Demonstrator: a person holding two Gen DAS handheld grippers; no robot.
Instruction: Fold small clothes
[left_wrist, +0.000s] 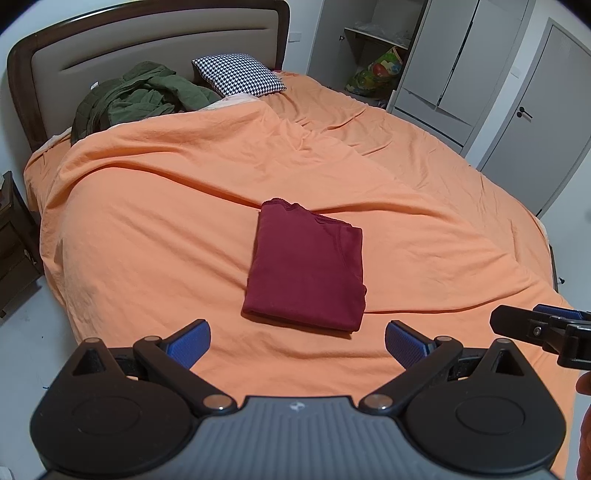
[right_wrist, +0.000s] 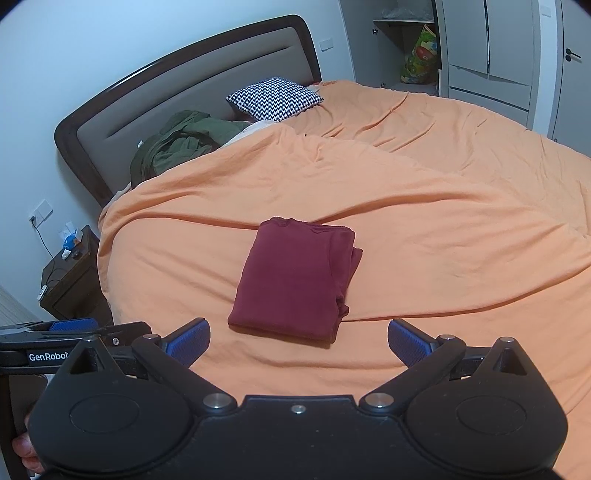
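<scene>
A dark red garment (left_wrist: 306, 266) lies folded into a neat rectangle on the orange bedspread (left_wrist: 147, 221); it also shows in the right wrist view (right_wrist: 295, 280). My left gripper (left_wrist: 297, 341) is open and empty, held just short of the garment's near edge. My right gripper (right_wrist: 298, 341) is open and empty too, just short of the same edge. The right gripper shows at the right edge of the left wrist view (left_wrist: 539, 325), and the left gripper at the left edge of the right wrist view (right_wrist: 74, 328).
A green jacket (left_wrist: 136, 96) and a houndstooth pillow (left_wrist: 240, 74) lie by the headboard (left_wrist: 147, 40). A dark nightstand (right_wrist: 74, 280) stands left of the bed. A white wardrobe (left_wrist: 461, 66) with an open shelf is behind the bed on the right.
</scene>
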